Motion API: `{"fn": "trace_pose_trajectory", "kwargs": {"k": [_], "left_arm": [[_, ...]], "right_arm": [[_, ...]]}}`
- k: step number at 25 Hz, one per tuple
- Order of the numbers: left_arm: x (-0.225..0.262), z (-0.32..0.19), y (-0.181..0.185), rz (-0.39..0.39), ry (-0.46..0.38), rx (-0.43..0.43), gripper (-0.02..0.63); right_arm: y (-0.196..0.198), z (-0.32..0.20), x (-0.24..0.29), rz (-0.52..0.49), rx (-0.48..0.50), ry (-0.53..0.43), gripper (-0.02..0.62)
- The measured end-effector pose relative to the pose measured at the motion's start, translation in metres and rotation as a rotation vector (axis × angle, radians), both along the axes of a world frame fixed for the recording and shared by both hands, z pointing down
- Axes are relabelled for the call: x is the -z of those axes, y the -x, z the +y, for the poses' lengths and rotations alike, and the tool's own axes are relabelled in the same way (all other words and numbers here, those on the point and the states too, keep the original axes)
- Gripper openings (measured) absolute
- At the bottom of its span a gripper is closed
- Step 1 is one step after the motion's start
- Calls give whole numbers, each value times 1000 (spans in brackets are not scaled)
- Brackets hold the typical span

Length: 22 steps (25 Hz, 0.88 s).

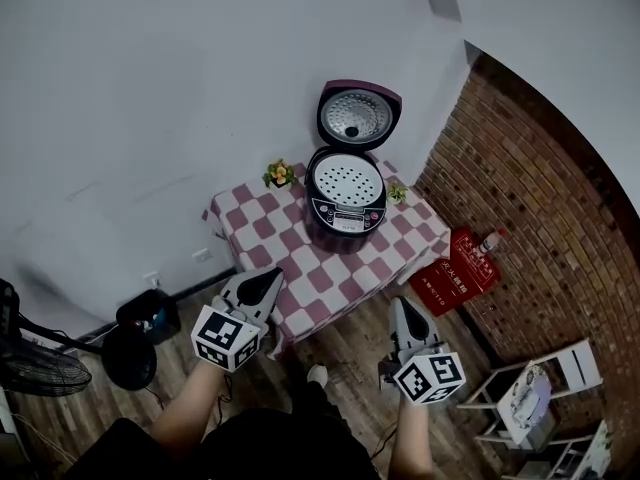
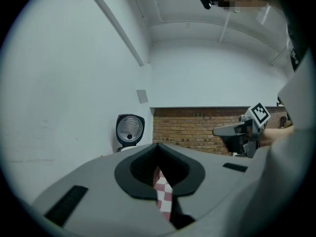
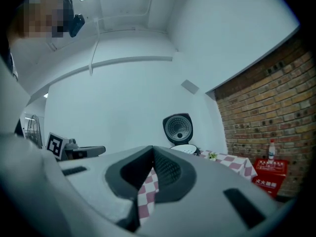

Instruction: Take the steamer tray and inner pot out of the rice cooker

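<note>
A dark rice cooker stands on the far side of a small table with a red-and-white checked cloth, its lid swung up. A white perforated steamer tray sits in its top; the inner pot is hidden beneath. My left gripper hovers shut over the table's near left edge, holding nothing. My right gripper is shut and empty, near the table's front right corner. The cooker's lid shows far off in the left gripper view, and the cooker in the right gripper view.
Two small potted plants flank the cooker. A red box with a bottle sits by the brick wall on the right. A fan and dark gear stand on the floor at left, a white chair at lower right.
</note>
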<state>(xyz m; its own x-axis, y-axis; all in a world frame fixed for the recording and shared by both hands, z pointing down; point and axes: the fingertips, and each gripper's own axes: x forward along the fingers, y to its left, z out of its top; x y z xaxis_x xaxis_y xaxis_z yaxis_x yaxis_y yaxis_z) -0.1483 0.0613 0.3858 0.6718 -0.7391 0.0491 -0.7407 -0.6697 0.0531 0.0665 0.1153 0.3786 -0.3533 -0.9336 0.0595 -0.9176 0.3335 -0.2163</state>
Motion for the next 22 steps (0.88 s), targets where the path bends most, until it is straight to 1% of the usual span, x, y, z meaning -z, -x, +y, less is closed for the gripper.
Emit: {"fn": "trace_pose_trajectory", "kwargs": {"k": [5, 7, 10, 13, 19, 22], "left_arm": [[-10, -37, -31, -5, 91, 0, 2], [-13, -50, -42, -21, 109, 5, 2], [-15, -67, -60, -65, 93, 18, 2], [-15, -84, -75, -87, 60, 43, 2], [-15, -113, -97, -82, 41, 88, 2], [-17, -127, -104, -80, 59, 101, 2]], "right_arm": [[-34, -44, -8, -18, 29, 13, 3], [-47, -61, -10, -26, 39, 15, 3], [-67, -85, -16, -44, 57, 22, 3], [-80, -107, -23, -55, 84, 31, 3], [-107, -138, -30, -63, 117, 34, 3], [-112, -150, -36, -57, 133, 47, 3]]}}
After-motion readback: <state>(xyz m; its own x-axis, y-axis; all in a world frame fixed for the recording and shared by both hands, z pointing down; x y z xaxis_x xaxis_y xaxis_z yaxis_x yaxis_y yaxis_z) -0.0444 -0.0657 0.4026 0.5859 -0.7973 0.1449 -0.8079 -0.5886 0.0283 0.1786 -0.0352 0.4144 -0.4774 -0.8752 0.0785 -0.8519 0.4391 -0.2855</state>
